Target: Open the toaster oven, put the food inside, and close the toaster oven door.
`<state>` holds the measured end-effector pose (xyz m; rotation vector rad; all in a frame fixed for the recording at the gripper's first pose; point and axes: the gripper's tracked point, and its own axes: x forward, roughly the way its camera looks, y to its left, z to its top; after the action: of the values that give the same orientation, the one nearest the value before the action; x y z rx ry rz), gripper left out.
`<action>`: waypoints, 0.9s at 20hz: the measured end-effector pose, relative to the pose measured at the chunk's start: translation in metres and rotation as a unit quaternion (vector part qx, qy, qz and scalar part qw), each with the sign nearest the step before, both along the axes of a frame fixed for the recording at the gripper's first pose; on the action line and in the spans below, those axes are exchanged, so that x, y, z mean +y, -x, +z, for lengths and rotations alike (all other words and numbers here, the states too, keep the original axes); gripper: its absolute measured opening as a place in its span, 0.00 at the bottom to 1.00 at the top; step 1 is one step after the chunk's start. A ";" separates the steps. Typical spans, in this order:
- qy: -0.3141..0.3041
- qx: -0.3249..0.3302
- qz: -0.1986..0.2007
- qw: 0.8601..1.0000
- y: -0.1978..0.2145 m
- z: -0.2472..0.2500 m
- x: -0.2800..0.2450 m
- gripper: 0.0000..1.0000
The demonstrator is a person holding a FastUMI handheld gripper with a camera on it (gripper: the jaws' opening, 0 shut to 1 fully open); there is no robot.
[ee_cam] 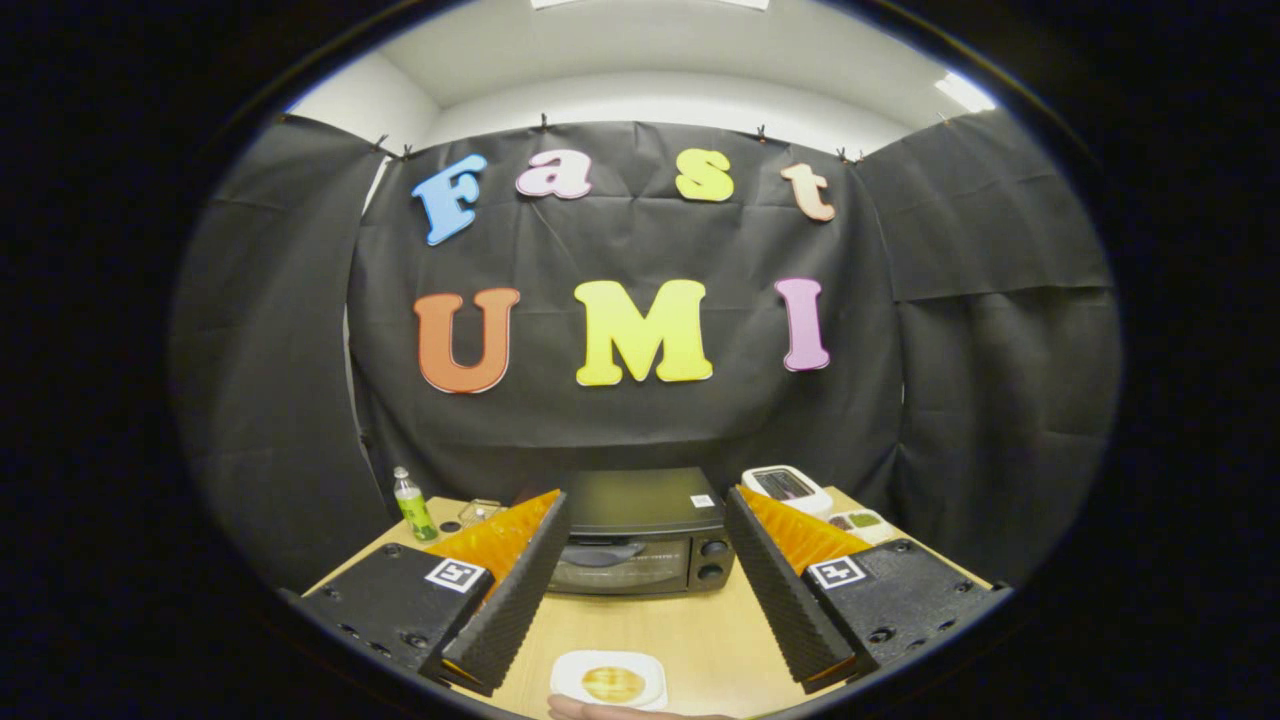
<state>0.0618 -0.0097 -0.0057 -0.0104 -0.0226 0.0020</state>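
Both fingers of my gripper (640, 600) stand spread wide and empty, the closed toaster oven (640, 535) dead ahead between them, the food (612, 683) on its plate (570, 672) nearer, below the tips.

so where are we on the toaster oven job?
Nothing looks done yet: the toaster oven door is shut and the food sits on its white plate on the table, ahead of the oven. The gripper is open, fingers apart and holding nothing, aimed at the oven. Left: open the door, load the food, close the door.
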 end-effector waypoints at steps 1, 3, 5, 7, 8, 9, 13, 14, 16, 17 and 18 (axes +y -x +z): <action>0.003 0.000 -0.001 1.000 -0.011 0.000 0.001 1.00; 0.015 0.006 -0.004 1.000 -0.037 0.000 0.007 1.00; 0.029 0.013 -0.002 1.000 -0.062 -0.007 0.015 1.00; 0.020 0.032 0.002 0.999 -0.083 -0.025 0.024 1.00; 0.013 0.042 0.002 0.999 -0.094 -0.036 0.027 1.00; 0.011 0.054 0.005 0.998 -0.104 -0.048 0.032 1.00; 0.042 0.075 0.027 0.996 -0.143 -0.086 0.050 1.00; 0.046 0.077 0.027 0.996 -0.152 -0.093 0.053 1.00; 0.038 0.094 0.018 0.995 -0.166 -0.114 0.052 1.00; 0.030 0.105 0.020 0.994 -0.172 -0.126 0.054 1.00; 0.024 0.114 0.018 0.993 -0.178 -0.136 0.054 1.00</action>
<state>0.2399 0.0445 -0.1414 -0.0584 0.2060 0.0392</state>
